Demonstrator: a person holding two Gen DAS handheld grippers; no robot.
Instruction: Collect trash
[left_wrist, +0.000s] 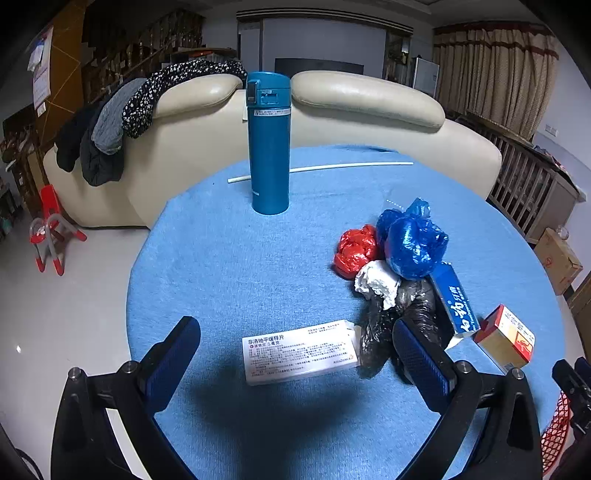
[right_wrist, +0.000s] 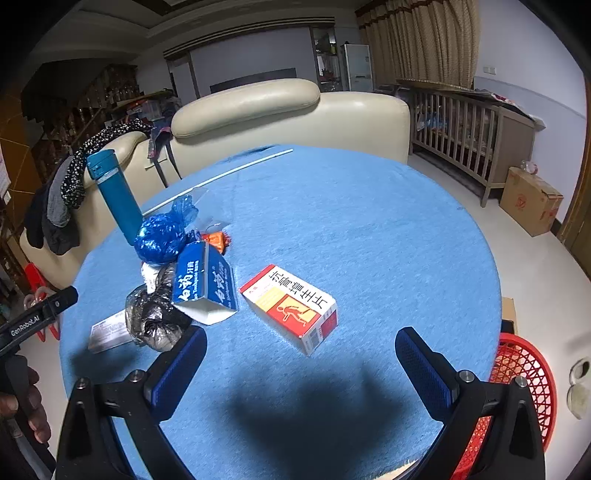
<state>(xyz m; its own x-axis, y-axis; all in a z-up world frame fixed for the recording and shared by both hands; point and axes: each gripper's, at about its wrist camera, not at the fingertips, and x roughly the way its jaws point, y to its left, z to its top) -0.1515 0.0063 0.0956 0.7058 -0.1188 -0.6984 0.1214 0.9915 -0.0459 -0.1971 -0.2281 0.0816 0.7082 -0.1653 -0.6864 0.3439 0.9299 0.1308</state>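
Left gripper (left_wrist: 295, 354): jaws apart, empty, over the flat white medicine box (left_wrist: 300, 351). Right gripper (right_wrist: 300, 363): jaws apart, empty; red-and-white carton (right_wrist: 290, 306) at 12 o'clock. Only the right wrist view shows the red mesh plastic basket (right_wrist: 524, 387) fully, at 4 o'clock, beside the round blue-cloth table (right_wrist: 351, 221).

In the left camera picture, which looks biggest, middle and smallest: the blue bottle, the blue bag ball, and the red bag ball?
1. Blue bottle, though it stands farthest away.
2. Blue bag ball.
3. Red bag ball, beside the blue one and clearly smaller.

Blue tablecloth (left_wrist: 240, 266), teal flask (left_wrist: 268, 147)
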